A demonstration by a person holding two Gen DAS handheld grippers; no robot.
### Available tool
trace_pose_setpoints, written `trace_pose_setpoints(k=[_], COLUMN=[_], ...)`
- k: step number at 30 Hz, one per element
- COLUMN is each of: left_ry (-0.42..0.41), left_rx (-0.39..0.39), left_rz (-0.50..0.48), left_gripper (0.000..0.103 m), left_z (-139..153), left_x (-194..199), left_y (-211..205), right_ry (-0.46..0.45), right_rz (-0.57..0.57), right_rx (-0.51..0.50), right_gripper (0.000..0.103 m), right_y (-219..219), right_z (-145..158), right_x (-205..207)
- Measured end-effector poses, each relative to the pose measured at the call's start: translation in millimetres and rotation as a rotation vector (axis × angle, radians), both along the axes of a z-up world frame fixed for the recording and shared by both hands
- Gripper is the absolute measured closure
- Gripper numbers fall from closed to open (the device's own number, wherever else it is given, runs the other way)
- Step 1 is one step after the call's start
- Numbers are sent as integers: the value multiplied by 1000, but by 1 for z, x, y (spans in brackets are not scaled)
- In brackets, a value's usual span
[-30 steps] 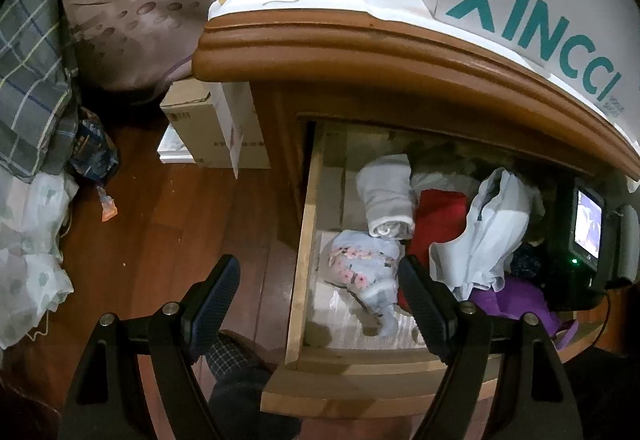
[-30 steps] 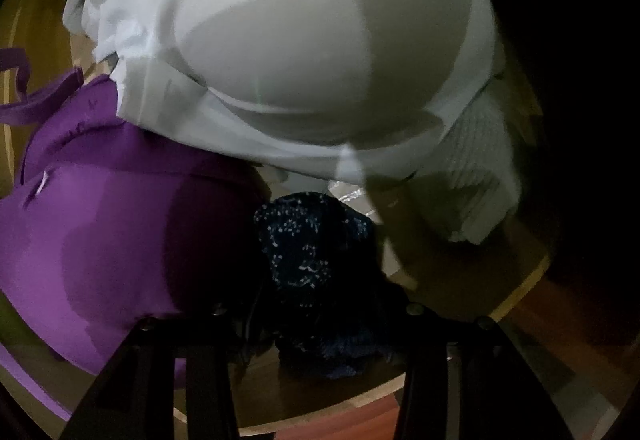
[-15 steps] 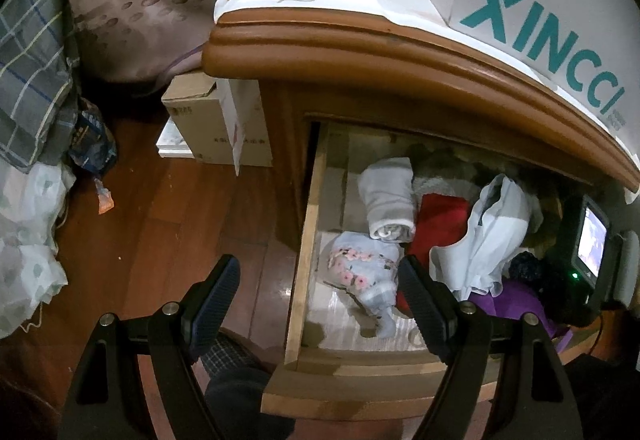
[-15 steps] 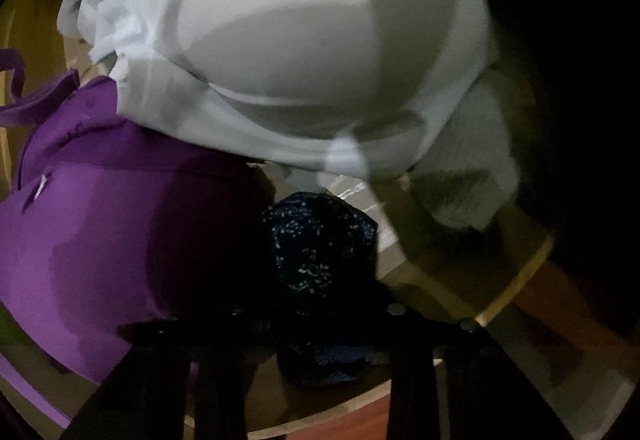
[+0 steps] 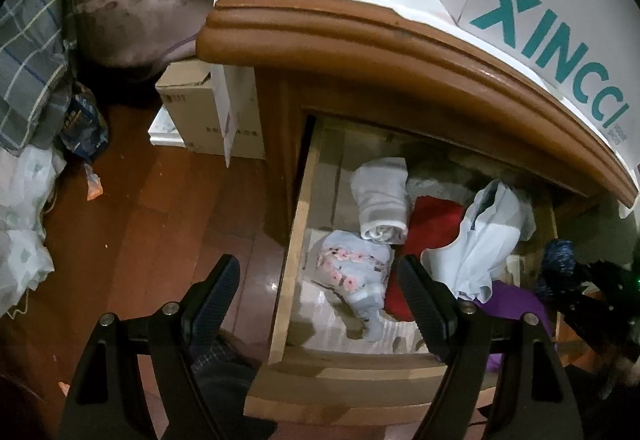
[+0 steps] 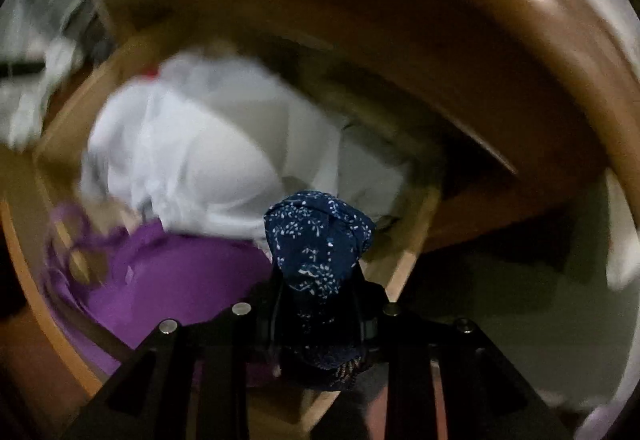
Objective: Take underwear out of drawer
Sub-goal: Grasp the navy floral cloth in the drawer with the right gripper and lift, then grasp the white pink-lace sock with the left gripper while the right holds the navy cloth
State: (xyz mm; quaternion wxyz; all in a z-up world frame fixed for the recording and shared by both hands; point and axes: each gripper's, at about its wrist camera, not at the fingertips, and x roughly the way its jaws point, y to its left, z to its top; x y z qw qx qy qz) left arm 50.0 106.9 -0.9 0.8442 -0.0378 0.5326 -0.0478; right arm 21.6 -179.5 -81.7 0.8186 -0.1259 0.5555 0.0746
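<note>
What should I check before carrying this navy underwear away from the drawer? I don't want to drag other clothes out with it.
1. Right gripper shut on the navy underwear: ok, the cloth is bunched between its fingers.
2. Underwear lifted off the pile: ok, it shows above the drawer's right edge in the left wrist view.
3. Purple garment not snagged: cannot tell, the right wrist view is blurred.
4. White garment left in the drawer: ok.
5. Left gripper out of the way: ok, open and empty over the drawer's left front corner.
</note>
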Motion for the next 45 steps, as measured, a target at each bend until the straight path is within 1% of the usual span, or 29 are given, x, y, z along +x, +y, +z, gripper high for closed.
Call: trace_pose_setpoints(k=[3, 4, 5, 6, 8, 9, 10, 11, 13, 15, 19, 22, 23, 24, 28, 31, 35, 37, 40, 42, 43, 45], left_ry=[17, 24, 34, 40, 57, 71, 83, 99, 127, 153, 227, 278, 291, 302, 347, 359, 385, 398, 421, 437, 441, 451], left_rx=[-11, -18, -24, -22, -18, -22, -28, -39, -55, -65, -105, -105, -103, -104, -101, -90, -94, -113, -125, -132, -141, -131], left_rz=[-5, -10, -19, -27, -34, -38, -41, -46, -55, -58, -51, -26, -19, -15, 1, 10, 65, 97, 127, 138, 148, 162], left_gripper=[24, 24, 24, 24, 24, 24, 24, 24, 24, 24, 26, 27, 30, 32, 34, 36, 42, 44, 47, 52, 52, 51], left_z=[-4, -6, -8, -10, -15, -17, -19, -22, -27, -33, -48, -60, -64, -68, -80, -84, -91, -94, -101, -104, -104, -105], left_x=[1, 1, 2, 2, 3, 4, 4, 4, 6, 7, 10, 14, 15, 17, 24, 29, 38, 40, 43, 46, 48, 52], left_y=[-3, -5, -7, -11, -16, -19, -22, -25, -32, -37, -42, -41, -41, -42, -49, -54, -50, -46, -43, -42, -41, -42], right_ry=[-53, -79, -99, -106, -152, -163, -168, -173, -177, -206, -230, -231, -228, -231, -239, -234, -240, -237, -233, -235, -237, -240], right_rz=[-95, -114, -142, -158, -215, -234, -254, -274, -300, -329, -358, -393, -407, -412, -395, -393, -381, -385, -386, -381, -381, -379], right_rx=[53, 77, 112, 133, 179, 198, 225, 249, 293, 308, 348, 391, 414, 421, 443, 462, 483, 496, 504, 510, 508, 503], right_gripper=[76, 76, 76, 76, 76, 76, 76, 76, 76, 76, 76, 76, 76, 76, 76, 76, 76, 76, 76, 76, 76, 76], right_y=[-12, -12, -16, -15, -19, -9, -14, -30, -36, -41, -51, -61, -65, -68, -66, -67, -70, -73, -77, -80, -80, -81], right_z=[11, 14, 20, 30, 34, 42, 40, 49, 52, 64, 80, 81, 80, 83, 85, 87, 93, 94, 97, 100, 101, 103], right_x=[-11, -25, -26, -30, -37, -38, -33, -43, -50, -59, -70, -72, -71, -72, -72, -74, -77, -79, -81, -83, -83, -85])
